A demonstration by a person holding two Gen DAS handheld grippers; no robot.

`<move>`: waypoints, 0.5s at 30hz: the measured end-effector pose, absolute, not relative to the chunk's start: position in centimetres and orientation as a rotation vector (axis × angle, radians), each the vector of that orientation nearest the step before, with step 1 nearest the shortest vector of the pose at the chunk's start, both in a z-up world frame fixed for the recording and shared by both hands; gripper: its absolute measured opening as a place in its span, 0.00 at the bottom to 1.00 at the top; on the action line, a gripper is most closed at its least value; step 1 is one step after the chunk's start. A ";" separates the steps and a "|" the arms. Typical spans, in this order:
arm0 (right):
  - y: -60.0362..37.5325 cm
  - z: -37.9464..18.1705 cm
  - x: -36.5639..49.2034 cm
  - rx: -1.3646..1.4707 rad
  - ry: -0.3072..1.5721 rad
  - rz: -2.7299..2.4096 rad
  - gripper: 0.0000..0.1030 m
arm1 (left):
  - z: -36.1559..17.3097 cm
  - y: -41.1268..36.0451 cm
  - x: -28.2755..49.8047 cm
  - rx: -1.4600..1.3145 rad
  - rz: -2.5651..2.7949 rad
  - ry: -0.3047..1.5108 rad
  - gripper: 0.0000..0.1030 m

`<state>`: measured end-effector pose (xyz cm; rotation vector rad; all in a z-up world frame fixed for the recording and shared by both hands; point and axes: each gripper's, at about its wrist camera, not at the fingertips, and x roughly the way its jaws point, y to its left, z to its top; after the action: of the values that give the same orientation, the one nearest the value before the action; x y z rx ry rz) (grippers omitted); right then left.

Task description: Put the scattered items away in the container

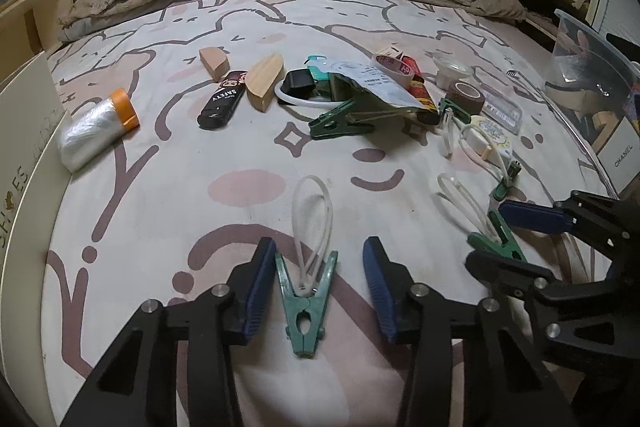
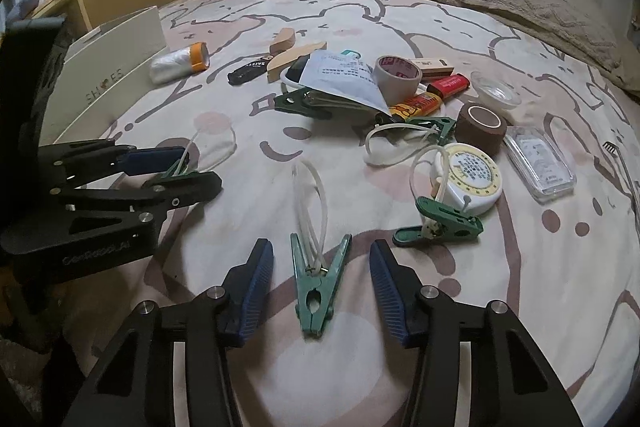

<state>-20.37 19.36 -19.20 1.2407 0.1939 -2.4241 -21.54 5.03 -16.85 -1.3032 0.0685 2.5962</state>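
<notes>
Two green clothes pegs lie on the bed [image 1: 168, 187], each with a white cord loop, and each gripper is lined up on one of them so both can be lifted in a single trip.

The left gripper [image 1: 319, 291] points steeply down with its blue-padded fingers [image 1: 260, 291] on either side of the near green peg [image 1: 306, 311]. There is a visible gap between pads and peg on both sides, so the fingers are part-closed around it without gripping it yet. The peg lies flat with its handle end towards the camera, which lets the pads meet its long flanks.

The right gripper [image 2: 321, 287] mirrors this over the second green peg [image 2: 318, 291]; its fingers [image 2: 384, 291] also stand clear of the plastic, bracketing it rather than clamping it.

The clear plastic container [image 1: 576, 47] sits at the right edge of the bed (already holding a few things, among them a white box). The rest of the clutter is well beyond the pegs: a lighter [image 1: 222, 99], wooden blocks [image 1: 264, 81], tape rolls [image 2: 398, 75] and a tape measure [image 2: 472, 175]. The pegs were probably chosen first as the nearest things.
</notes>
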 end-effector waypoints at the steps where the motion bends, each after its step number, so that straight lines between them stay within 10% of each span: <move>1: 19.3 -19.2 -20.4 1.242 0.199 -2.425 0.50 | -16.9 5.1 -21.6 -1.303 2.596 0.070 0.42; 5: 19.2 -19.3 -20.3 1.236 0.225 -2.434 0.47 | -16.9 5.3 -21.5 -1.301 2.590 0.090 0.37; 7: 19.2 -19.2 -20.2 1.227 0.241 -2.450 0.30 | -16.9 5.5 -21.5 -1.300 2.583 0.098 0.31; 15: 19.3 -18.8 -20.0 1.201 0.254 -2.464 0.30 | -16.8 5.4 -21.2 -1.292 2.576 0.095 0.30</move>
<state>-20.00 19.30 -18.85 1.2009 0.2544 -2.4643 -21.17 5.42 -16.84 -1.2916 0.0947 2.5763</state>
